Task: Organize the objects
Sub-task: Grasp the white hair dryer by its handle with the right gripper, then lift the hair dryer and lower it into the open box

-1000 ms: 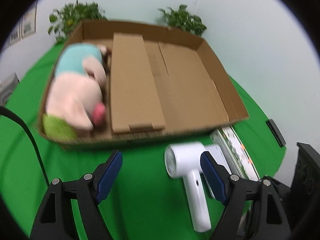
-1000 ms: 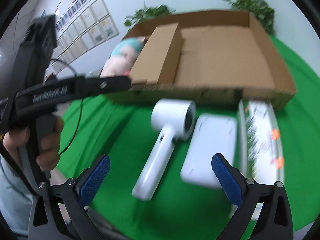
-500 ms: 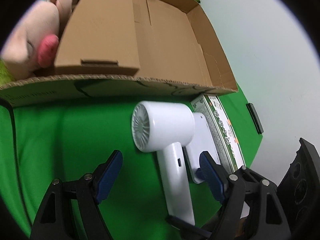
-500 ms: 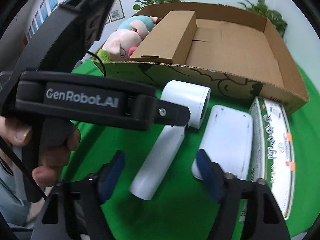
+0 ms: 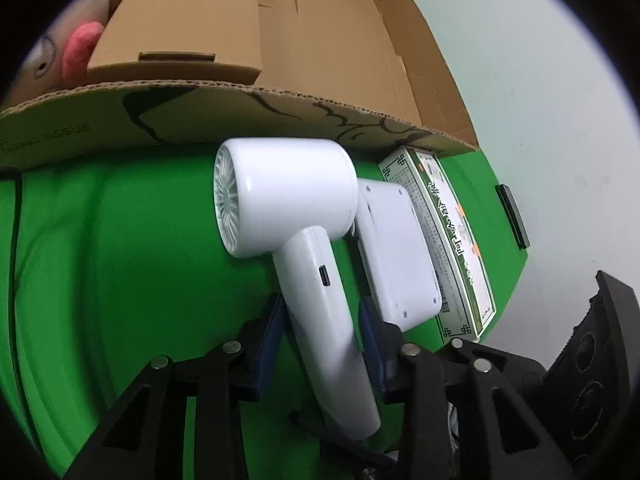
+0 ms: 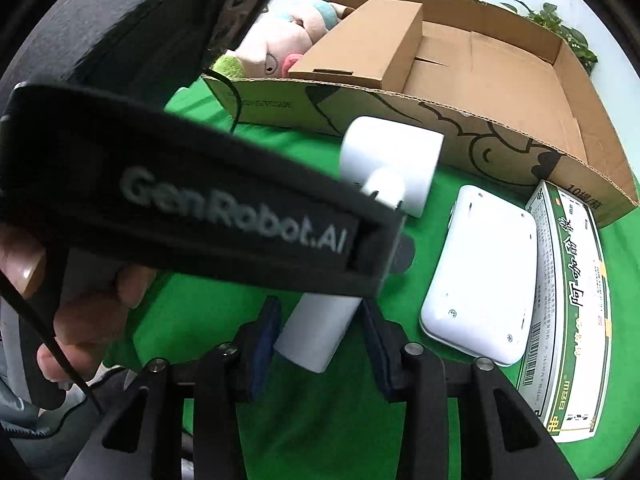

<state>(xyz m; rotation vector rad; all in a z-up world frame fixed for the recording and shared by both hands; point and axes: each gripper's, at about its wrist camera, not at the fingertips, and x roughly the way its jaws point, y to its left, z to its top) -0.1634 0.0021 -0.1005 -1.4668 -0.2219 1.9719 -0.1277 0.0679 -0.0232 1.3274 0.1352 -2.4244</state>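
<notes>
So I'm going two-handed on the white hair dryer (image 5: 292, 216), which lies on the green table (image 5: 120, 260) right against the front wall of the big cardboard box (image 5: 360, 64) it should end up in. My left gripper (image 5: 320, 332) is closing on the handle about midway, blue pads pretty much pressing both sides; my right gripper (image 6: 316, 328) is closing around the butt end of the same handle, with the pads looking nearly on it but I can't swear they're touching. Tip for doing this well: squeeze evenly, lift both ends together and keep it level, since the smooth plastic could twist out, then clear the box wall before moving over the open floor beside the flat brown carton (image 5: 192, 24). Watch the white flat device (image 5: 396, 252) just beside the handle. Both my grippers tilt steeply down toward the table, and my left one crosses right over the right camera's view.
</notes>
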